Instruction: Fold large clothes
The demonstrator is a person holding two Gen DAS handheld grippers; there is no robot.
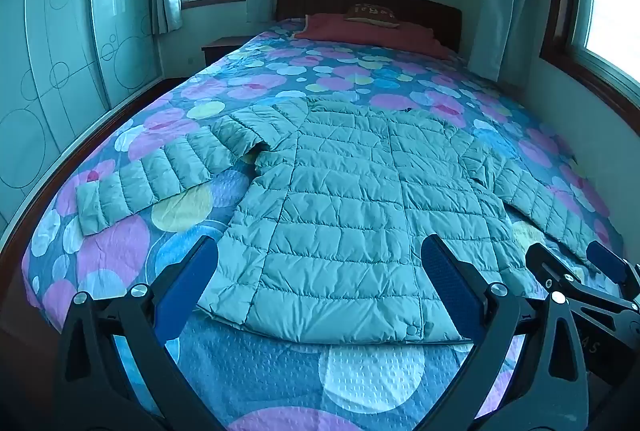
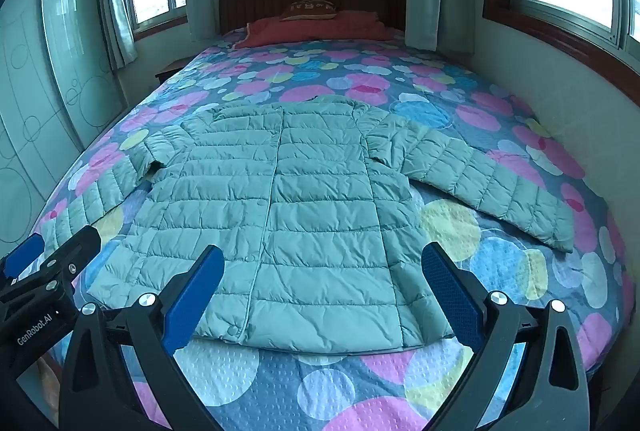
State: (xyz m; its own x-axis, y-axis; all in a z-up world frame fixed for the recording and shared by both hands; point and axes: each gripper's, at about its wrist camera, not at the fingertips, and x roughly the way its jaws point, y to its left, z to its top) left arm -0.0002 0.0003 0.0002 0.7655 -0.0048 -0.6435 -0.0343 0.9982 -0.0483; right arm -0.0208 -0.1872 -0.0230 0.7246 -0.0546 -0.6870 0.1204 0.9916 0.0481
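Your left gripper [image 1: 320, 283] and right gripper [image 2: 322, 283] side by side, both wide open, nothing between the blue fingers [image 2: 196, 295].

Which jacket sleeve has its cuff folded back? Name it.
The left sleeve, on the wardrobe side: its cuff is turned back, while the right sleeve lies straight.

Both wrist views face headward from the bed's [image 1: 120, 263] foot.

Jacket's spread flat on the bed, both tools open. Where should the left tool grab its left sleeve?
Grip the left sleeve at its cuff end, coming with the left tool low from the bed's foot. It lies flat, angled out from the jacket, cuff nearest and free.
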